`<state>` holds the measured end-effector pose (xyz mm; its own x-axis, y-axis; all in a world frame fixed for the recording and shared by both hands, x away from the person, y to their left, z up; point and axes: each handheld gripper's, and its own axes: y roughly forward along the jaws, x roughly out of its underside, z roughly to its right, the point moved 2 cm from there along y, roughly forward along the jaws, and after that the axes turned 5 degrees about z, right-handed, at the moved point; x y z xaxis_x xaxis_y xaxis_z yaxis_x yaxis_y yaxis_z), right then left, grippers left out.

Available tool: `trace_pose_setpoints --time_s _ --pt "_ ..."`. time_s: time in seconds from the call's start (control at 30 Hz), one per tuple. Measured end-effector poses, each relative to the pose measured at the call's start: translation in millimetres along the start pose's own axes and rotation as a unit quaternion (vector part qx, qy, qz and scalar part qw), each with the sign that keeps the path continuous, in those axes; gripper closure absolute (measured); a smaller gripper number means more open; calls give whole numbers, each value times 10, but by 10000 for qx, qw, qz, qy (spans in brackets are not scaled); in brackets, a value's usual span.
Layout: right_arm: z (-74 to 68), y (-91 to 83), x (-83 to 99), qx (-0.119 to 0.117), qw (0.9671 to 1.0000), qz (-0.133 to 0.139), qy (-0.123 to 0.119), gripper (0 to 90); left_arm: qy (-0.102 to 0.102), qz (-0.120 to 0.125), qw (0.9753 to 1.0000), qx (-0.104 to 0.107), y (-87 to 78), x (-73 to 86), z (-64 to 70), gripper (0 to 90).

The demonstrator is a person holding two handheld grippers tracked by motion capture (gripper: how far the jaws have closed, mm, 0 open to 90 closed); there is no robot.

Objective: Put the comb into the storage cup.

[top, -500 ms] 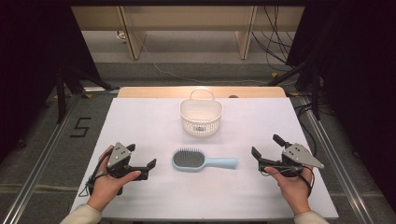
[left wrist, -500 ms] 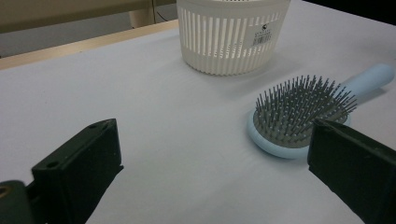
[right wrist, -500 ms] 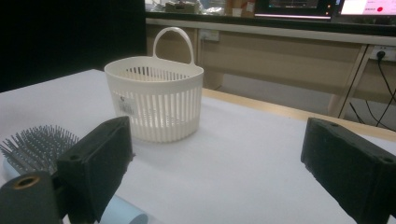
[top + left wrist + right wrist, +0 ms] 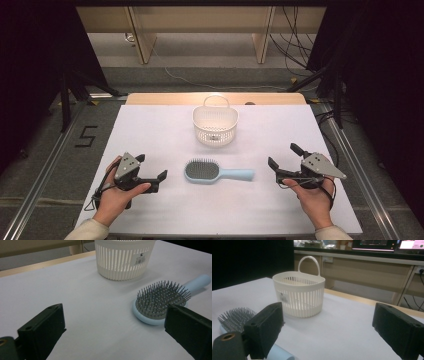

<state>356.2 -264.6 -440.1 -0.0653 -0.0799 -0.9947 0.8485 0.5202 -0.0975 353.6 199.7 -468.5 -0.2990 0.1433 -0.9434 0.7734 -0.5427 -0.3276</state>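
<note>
Hairbrush [image 4: 218, 171], pale blue with grey bristles, lies flat on the white table [image 4: 150, 130] between the two grippers, bristles upward, its oval head toward the left gripper [image 4: 150, 167] and its handle pointing toward the right gripper [image 4: 282, 159]. Left gripper is held in the person's left hand [image 4: 116, 192], low over the table, its black jaws standing wide apart with nothing between them; the brush head lies just beyond its jaw tips, near but not touching. In the left gripper view the brush head [image 4: 160, 301] sits ahead and toward the right-hand jaw, partly hidden behind that jaw, with the handle running away beyond it. Right gripper is held in the person's right hand [image 4: 312, 195], its jaws likewise spread wide and empty; the handle end of the brush lies a little way off its nearer jaw, apart from it. In the right gripper view the bristled head [image 4: 235, 315] appears behind the left-hand jaw, and a piece of the blue handle shows at the bottom edge below that jaw. White slotted basket [image 4: 215, 124] with a loop handle stands upright beyond the brush, farther from both grippers and roughly midway between them; it appears ahead of each gripper in the gripper views [image 4: 123, 258] [image 4: 299, 296].
</note>
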Motion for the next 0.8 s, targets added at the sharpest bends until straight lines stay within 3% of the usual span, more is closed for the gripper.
trace_pose_setpoints --time_s 0.13,0.27,0.33,0.37,0.5,0.8 --pt "-28 60 -49 -266 9996 -66 3 112 2 -5 10000 -7 -5 -1 -8 26" --pt "-84 153 -79 -746 9968 -284 -42 112 -8 -15 10000 -4 1 1 -11 27" --pt "-119 222 -92 -988 9938 -468 -182 126 -12 -16 10000 -3 3 1 -12 27" --pt "-146 270 -101 -1180 9906 -624 -309 140 -9 -24 10000 -4 4 3 -15 27" --pt "-219 429 -147 -1562 9819 -862 -633 147 -25 -14 10000 -11 1 1 -21 27" --pt "-323 764 -242 -1972 9695 -1183 -853 156 -53 -10 10000 2 -2 2 -28 28"
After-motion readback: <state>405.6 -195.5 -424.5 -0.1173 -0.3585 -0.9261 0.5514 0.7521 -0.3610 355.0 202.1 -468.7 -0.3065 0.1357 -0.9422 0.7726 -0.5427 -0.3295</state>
